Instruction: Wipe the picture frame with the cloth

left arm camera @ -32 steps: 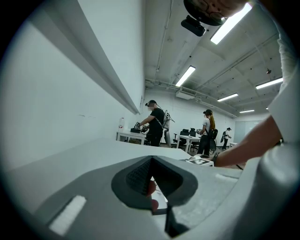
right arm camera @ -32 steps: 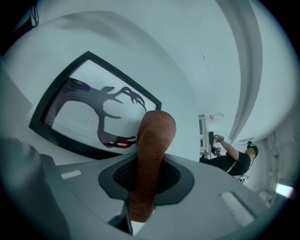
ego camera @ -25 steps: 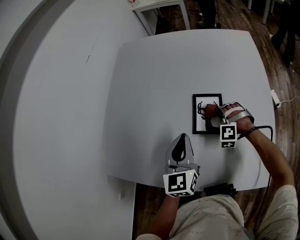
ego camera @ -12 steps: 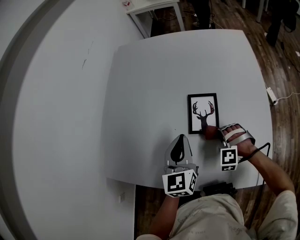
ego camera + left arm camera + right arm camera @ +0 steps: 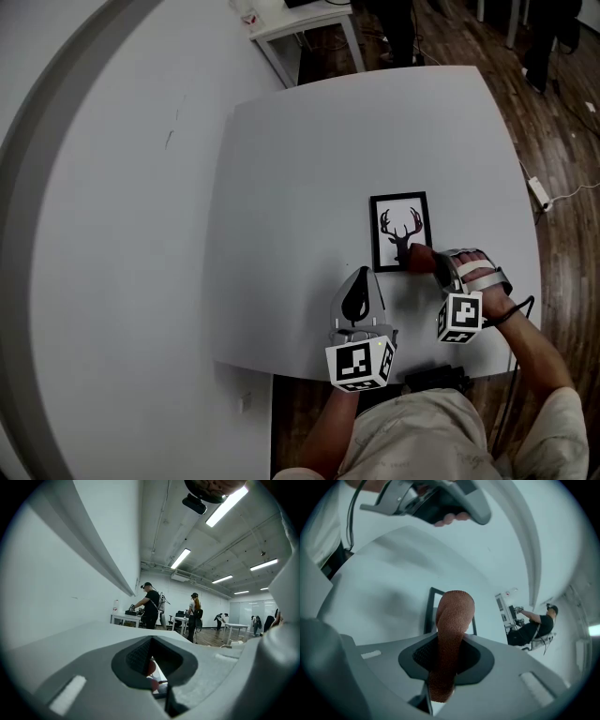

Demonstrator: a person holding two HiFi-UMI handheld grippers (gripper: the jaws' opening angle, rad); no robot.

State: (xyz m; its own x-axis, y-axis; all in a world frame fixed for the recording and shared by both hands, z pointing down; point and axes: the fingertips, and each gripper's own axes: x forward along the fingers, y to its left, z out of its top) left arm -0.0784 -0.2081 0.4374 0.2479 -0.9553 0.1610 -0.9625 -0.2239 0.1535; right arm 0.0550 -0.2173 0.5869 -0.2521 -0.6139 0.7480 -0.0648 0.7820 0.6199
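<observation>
White tabletop (image 5: 300, 187), right edge: cloth (image 5: 421, 260) clamped in right tongs (image 5: 436, 265) hides the black picture frame (image 5: 401, 230) at its near corner (deer print shows); left tongs (image 5: 361, 281) sit closed.

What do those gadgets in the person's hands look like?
The left tool and right tool are grey moulded two-jaw clamps with dark ribbed pads. Each carries a white cube printed with black square markers. A black cable trails from the right one. The person wears a light short-sleeved shirt.
</observation>
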